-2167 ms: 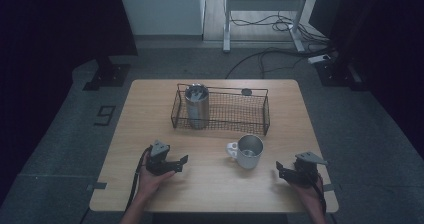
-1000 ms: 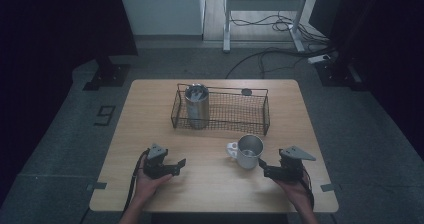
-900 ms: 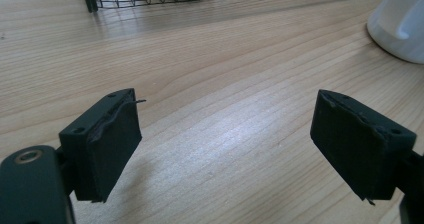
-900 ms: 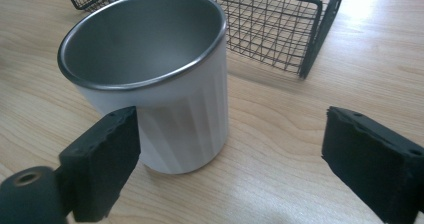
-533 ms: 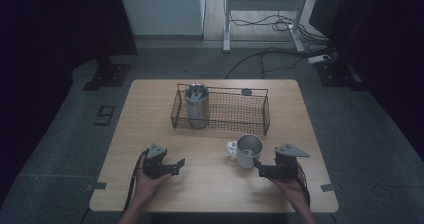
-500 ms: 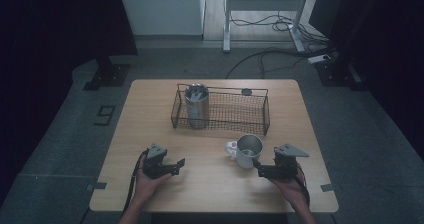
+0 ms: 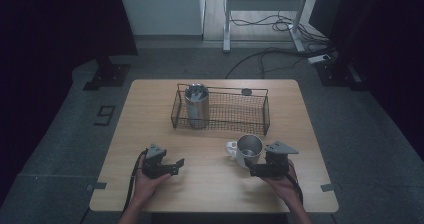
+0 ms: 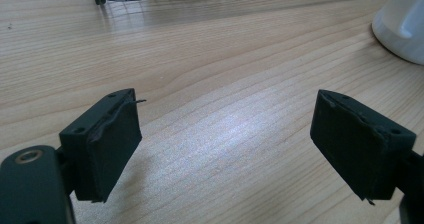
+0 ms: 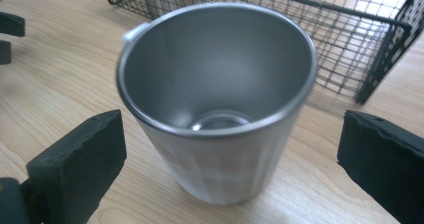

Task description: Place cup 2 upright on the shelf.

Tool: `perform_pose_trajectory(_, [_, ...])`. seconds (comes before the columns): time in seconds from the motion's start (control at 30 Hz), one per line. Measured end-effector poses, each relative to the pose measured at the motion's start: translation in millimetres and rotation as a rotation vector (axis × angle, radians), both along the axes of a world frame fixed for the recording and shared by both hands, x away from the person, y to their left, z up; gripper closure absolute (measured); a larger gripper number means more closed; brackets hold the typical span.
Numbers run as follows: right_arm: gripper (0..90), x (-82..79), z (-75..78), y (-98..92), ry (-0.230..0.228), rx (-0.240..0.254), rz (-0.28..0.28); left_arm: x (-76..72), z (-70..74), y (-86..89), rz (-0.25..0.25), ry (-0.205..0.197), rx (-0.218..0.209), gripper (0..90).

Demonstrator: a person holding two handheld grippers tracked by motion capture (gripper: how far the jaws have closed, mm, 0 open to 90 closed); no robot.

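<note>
While the room around it lies dark, with a grey floor (image 7: 60, 149), cables and the legs of a stand at the far side, the pale wooden table (image 7: 150, 109) shows a fine straight grain and rounded corners. Toward its far edge sits a black wire basket (image 7: 235, 115), a long rectangle of thin mesh, with a tall metal cup (image 7: 196, 105) upright in its left end. Nearer the person, right of centre, a metal mug (image 7: 248, 148) stands upright on the bare wood, apart from the basket; it is round, tapering downward, brushed and dull inside, with a whitish handle (image 7: 231, 147) on its left. The right gripper (image 7: 253, 166) rests just beside it, its black block-shaped jaws spread wide to either side of the mug (image 9: 217, 109) and not touching it. The left gripper (image 7: 177, 166) lies on the near left part of the table, well apart from the mug, its jaws likewise spread with bare wood between them. Open tabletop runs between the two hands and along the near edge.
</note>
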State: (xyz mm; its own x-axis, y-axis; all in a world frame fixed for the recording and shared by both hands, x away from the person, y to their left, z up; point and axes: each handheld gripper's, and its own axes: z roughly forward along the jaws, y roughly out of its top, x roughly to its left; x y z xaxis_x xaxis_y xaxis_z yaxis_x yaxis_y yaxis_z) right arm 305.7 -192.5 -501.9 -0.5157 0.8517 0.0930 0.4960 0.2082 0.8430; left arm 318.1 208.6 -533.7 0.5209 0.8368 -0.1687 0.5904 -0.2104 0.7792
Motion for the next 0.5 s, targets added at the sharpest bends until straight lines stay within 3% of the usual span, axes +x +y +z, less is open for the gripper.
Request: perform_pose_trajectory(0.5, [0.0, 19.9, -2.8, 17.3, 0.005, -0.009, 0.006, -0.2, -0.3, -0.6, -0.003, 0.002, 0.000, 12.8])
